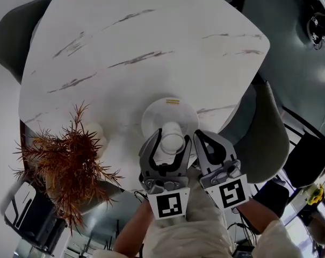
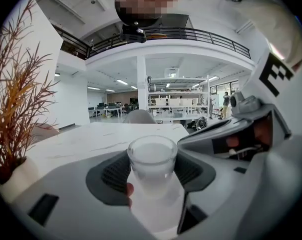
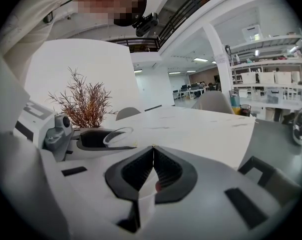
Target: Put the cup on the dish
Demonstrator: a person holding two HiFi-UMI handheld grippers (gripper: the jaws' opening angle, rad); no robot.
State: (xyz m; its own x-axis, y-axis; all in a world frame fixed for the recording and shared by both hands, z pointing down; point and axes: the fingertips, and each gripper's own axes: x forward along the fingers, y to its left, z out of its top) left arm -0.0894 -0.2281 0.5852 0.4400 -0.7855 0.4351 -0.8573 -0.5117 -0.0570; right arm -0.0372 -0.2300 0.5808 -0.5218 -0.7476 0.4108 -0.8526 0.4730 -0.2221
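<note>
Now your left gripper is clamped on the cup, upright over the near part of the white dish. Your right gripper, just beside, has its jaws together, empty.

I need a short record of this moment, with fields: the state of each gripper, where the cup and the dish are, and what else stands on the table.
left gripper: shut on the cup, one jaw at each side
right gripper: shut, nothing between its jaws, close beside the left gripper
cup: translucent, upright, over the near part of the dish; whether they touch cannot be told
dish: white, round, on the table, near its near edge
also on table: plant with reddish-brown fronds, left of the dish
</note>
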